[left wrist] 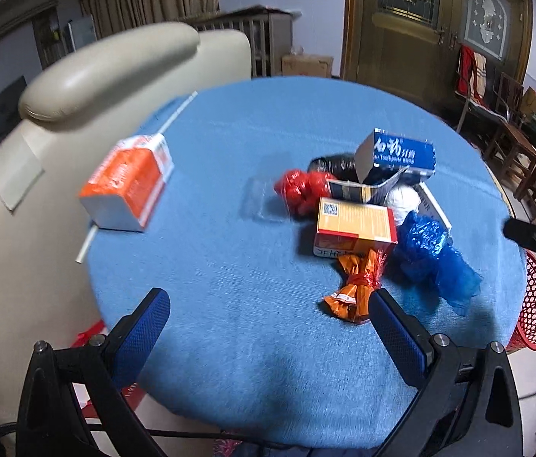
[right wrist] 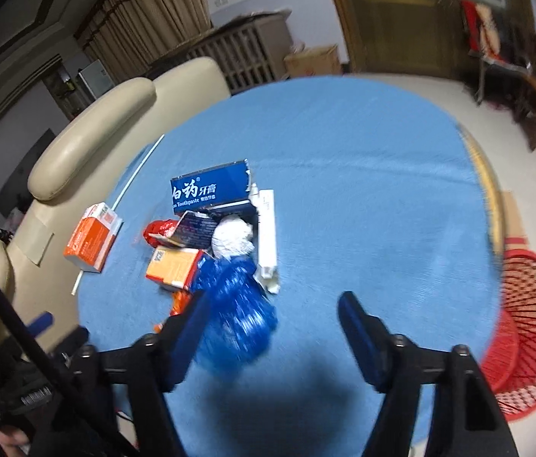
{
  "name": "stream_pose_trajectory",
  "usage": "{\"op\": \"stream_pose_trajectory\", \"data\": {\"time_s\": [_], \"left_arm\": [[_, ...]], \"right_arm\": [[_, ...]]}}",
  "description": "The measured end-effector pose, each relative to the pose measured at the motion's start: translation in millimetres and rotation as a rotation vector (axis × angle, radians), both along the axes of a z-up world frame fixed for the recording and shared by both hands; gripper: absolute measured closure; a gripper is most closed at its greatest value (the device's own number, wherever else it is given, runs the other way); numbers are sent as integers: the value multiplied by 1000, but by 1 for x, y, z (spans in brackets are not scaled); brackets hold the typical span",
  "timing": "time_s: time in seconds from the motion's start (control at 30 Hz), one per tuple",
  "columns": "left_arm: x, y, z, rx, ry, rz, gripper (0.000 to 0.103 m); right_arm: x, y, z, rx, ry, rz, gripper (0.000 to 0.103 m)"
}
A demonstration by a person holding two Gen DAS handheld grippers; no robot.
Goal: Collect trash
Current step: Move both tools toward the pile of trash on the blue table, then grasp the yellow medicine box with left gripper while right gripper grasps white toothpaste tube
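A heap of trash lies on the round blue-clothed table (left wrist: 268, 122): a blue toothpaste box (left wrist: 397, 152), a red crumpled wrapper (left wrist: 300, 188), a yellow box (left wrist: 355, 224), a white paper ball (left wrist: 403, 198), an orange wrapper (left wrist: 357, 285) and a crumpled blue plastic bag (right wrist: 237, 304). An orange-and-white carton (left wrist: 127, 186) sits apart at the left. My left gripper (left wrist: 268, 297) hangs open over bare cloth, its right finger beside the orange wrapper. My right gripper (right wrist: 273, 299) is open; the blue bag lies against its left finger, clear of the right one.
A red mesh basket (right wrist: 527, 327) stands on the floor past the table's right edge. A cream armchair (left wrist: 96, 76) presses against the table's left side. A white straw (left wrist: 178, 110) and a clear plastic piece (left wrist: 260, 198) lie on the cloth.
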State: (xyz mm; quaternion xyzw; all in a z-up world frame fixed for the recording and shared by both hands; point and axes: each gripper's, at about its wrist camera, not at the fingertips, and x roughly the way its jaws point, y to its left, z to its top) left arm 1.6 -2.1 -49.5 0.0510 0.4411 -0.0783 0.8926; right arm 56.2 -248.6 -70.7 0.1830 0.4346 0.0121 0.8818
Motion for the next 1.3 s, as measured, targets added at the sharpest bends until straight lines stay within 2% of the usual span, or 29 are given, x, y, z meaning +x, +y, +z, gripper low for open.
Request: {"op": "stream_pose_trajectory", "data": {"time_s": [0.07,0.17,0.23,0.3,0.4,0.43,0.5,0.7,0.77,0.83,0.87,0.93,1.0,1.3], "left_arm": [[8,-1,-6,-15,20,1,0],[21,-5,-10,-27,23,-19,0],[34,-10,-12,-38,40,-39,0],[46,-14,-14,-62,53,-52,0],[64,-24,-17,-90,76,-72,0],[69,-29,-19,-98,84,-88,0],[82,-39,-26,-92,111,-111,0],[110,-45,-40,-184,184,-110,2],[115,-48,-44,-210,208,-117,10],[118,-54,-49,-216,237,-132,27],[118,-57,-52,-218,253,-138,30],[117,-60,-53,-250,260,-138,30],[115,-63,-52,-247,264,-127,30],[97,-92,-51,-153,234,-150,26]], "right_arm": [[16,-2,-10,19,29,13,51],[45,-4,-30,67,75,20,57],[61,-7,-44,102,112,12,57],[74,-8,-53,125,134,12,63],[88,-8,-67,94,179,-2,70],[90,-9,-71,86,191,-7,79],[93,-11,-78,100,207,-12,84],[74,-27,-83,67,199,-23,86],[64,-33,-82,84,191,-32,86],[51,-39,-80,99,183,-41,86],[43,-44,-80,109,180,-50,86],[31,-51,-80,129,177,-63,86],[18,-56,-78,127,173,-75,86],[-18,-59,-67,106,149,-78,86]]}}
